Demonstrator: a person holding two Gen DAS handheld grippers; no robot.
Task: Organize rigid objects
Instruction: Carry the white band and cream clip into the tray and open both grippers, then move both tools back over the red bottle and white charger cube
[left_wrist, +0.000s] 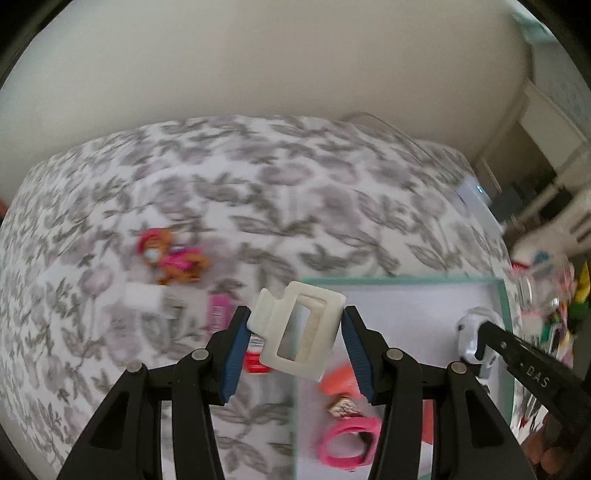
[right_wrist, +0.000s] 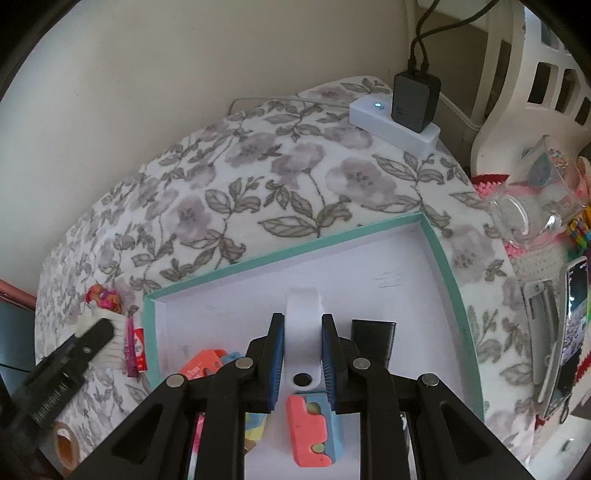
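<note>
A: Floral cloth, grey leaves and mauve flowers, covers the bench (right_wrist: 295, 166) against a cream wall. What is each claw doing?

B: Left claw (left_wrist: 295, 328) is clenched on a cream rectangular hair claw clip (left_wrist: 301, 328), held in the air above the near left edge of a shallow box with a teal rim (right_wrist: 280, 247). Right claw (right_wrist: 303, 343) is clenched on a white plastic piece with a dark round spot (right_wrist: 302, 332), low over the box floor.

A: How should the clip go in well?

B: My judgement: carry it past the rim, lower it over bare white floor, and let go only when it is low, clear of the pink ring (left_wrist: 349, 443) and the coral and blue block (right_wrist: 312, 428) lying in the box.

A: What waits outside?

B: A small orange and pink toy figure (left_wrist: 171, 258) and a pink tube (right_wrist: 130, 343) lie on the cloth, left of the box.

A: Any writing?

B: Letters "DAS" on the right claw's black arm (left_wrist: 535, 373). Labels elsewhere are too blurred to read.
</note>
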